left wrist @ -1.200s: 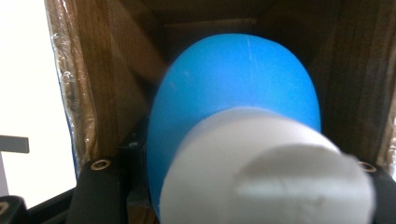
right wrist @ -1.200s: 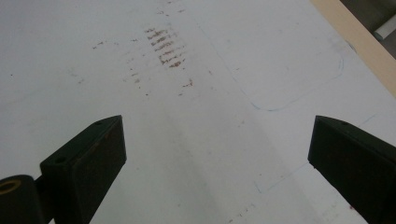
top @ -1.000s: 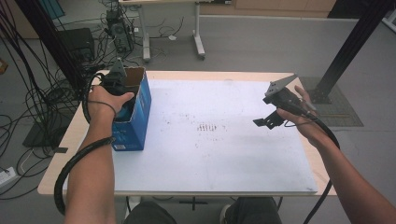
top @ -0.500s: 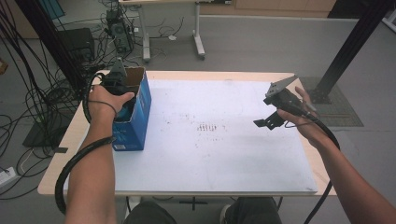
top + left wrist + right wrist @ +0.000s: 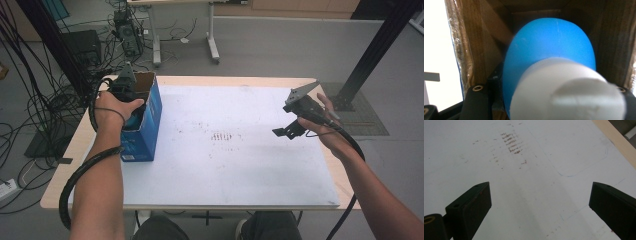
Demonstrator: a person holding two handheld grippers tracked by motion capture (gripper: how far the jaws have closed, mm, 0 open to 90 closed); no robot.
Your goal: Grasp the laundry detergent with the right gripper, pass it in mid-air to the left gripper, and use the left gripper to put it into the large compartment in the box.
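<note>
An open blue cardboard box [image 5: 147, 127] stands at the table's left side. My left gripper [image 5: 125, 90] reaches down into it from above. In the left gripper view a blue bottle [image 5: 549, 47] with a white cap [image 5: 569, 92] sits between the black jaws, one finger [image 5: 477, 102] showing beside it, with the box's brown inner walls [image 5: 481, 42] all around. The jaws are shut on the bottle. My right gripper [image 5: 290, 131] hovers over the right part of the white mat [image 5: 240, 170]. It is open, with nothing between its fingers [image 5: 471, 205].
Brownish scuff marks [image 5: 222, 136] lie mid-mat, also seen as scuff marks [image 5: 510, 141] ahead of the right jaws. The wooden table edge [image 5: 330, 165] runs close to the right hand. Cables [image 5: 35, 110] hang left of the table; a black post [image 5: 375, 50] stands at the back right.
</note>
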